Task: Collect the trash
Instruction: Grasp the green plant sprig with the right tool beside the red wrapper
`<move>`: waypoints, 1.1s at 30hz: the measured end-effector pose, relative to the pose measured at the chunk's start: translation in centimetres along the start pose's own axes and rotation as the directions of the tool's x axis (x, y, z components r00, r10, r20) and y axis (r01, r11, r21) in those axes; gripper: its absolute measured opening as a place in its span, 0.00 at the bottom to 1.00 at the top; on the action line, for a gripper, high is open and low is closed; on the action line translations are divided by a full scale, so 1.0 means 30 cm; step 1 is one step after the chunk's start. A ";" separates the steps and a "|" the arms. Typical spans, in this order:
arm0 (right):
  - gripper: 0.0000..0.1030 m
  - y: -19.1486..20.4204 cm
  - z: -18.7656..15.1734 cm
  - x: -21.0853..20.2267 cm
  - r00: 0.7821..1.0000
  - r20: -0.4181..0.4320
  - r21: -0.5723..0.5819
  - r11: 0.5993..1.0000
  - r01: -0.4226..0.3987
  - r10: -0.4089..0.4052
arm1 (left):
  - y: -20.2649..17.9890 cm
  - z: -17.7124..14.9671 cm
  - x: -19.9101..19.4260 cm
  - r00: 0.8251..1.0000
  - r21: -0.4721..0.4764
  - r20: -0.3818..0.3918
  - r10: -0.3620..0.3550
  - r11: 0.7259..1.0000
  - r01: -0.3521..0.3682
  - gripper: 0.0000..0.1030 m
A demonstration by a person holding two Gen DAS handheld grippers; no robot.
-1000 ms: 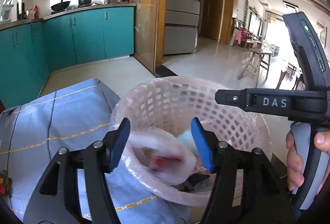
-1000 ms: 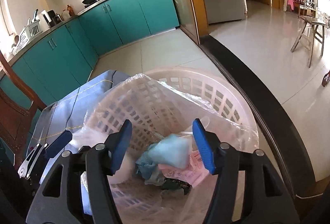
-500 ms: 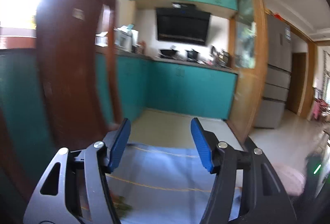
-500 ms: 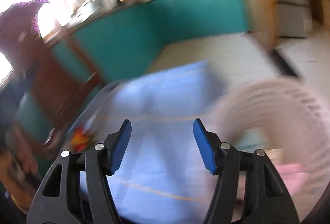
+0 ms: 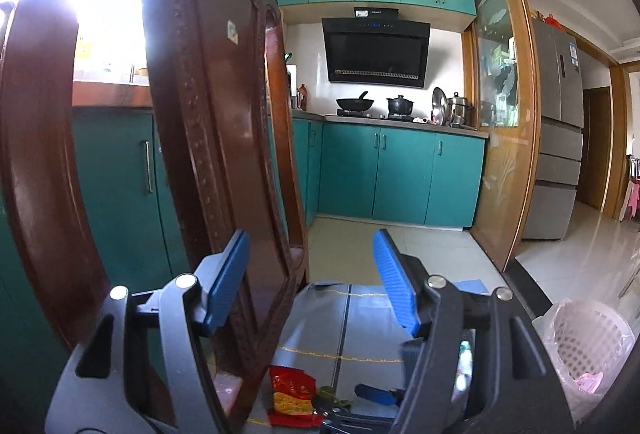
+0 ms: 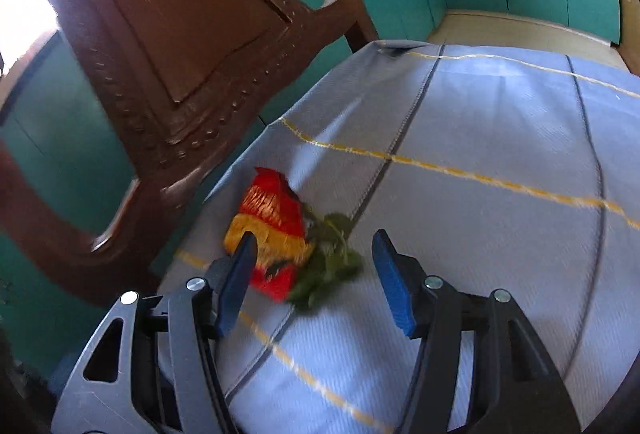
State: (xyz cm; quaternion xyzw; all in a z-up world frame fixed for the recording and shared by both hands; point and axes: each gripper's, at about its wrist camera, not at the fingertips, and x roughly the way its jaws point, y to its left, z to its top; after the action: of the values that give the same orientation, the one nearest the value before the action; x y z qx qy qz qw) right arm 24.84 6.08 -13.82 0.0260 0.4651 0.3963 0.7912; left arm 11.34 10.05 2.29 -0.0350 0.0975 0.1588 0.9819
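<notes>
A crumpled red and yellow snack wrapper (image 6: pixel 272 230) lies on the blue tablecloth (image 6: pixel 500 122) near its left edge. A bunch of green leaves (image 6: pixel 332 254) touches its right side. My right gripper (image 6: pixel 316 274) hovers open just above both; its left finger overlaps the wrapper in the picture, and nothing is pinched. My left gripper (image 5: pixel 310 280) is higher and points level toward the kitchen, its jaws opening with nothing between them. Low in the left wrist view I see the wrapper (image 5: pixel 290 400), the leaves (image 5: pixel 334 394) and one blue finger (image 5: pixel 376 394) of the right gripper.
A white lattice basket (image 5: pixel 588 342) lined with a plastic bag holds trash at the table's right end. A dark carved wooden chair (image 5: pixel 208 114) stands against the table's left side, close to the wrapper (image 6: pixel 168 46). Teal cabinets (image 5: pixel 400 178) and tiled floor lie beyond.
Both grippers have swung left, away from the basket. The right one has dropped over the wrapper and leaves. The left one now faces the chair and kitchen.
</notes>
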 end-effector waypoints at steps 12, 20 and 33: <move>0.05 0.054 -0.042 0.086 0.998 -0.052 -0.129 0.991 0.034 -0.041 | 0.013 -0.022 0.048 0.997 -0.024 -0.072 -0.020 1.000 0.018 0.68; 0.02 -0.063 -0.034 -0.079 0.998 0.009 -0.026 0.998 0.060 -0.060 | 0.006 -0.012 0.080 0.994 -0.046 -0.099 -0.037 0.998 0.033 0.68; 0.27 -0.354 -0.064 -0.464 0.971 0.088 0.186 0.962 0.202 -0.221 | -0.140 -0.147 0.265 0.902 0.008 -0.411 -0.131 0.989 0.147 0.72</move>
State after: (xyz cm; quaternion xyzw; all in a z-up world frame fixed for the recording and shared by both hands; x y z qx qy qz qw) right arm 26.28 -10.89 -9.30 0.0673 0.4550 0.2649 0.8475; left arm 19.28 8.06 -3.48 -0.0555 0.3012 0.0756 0.9490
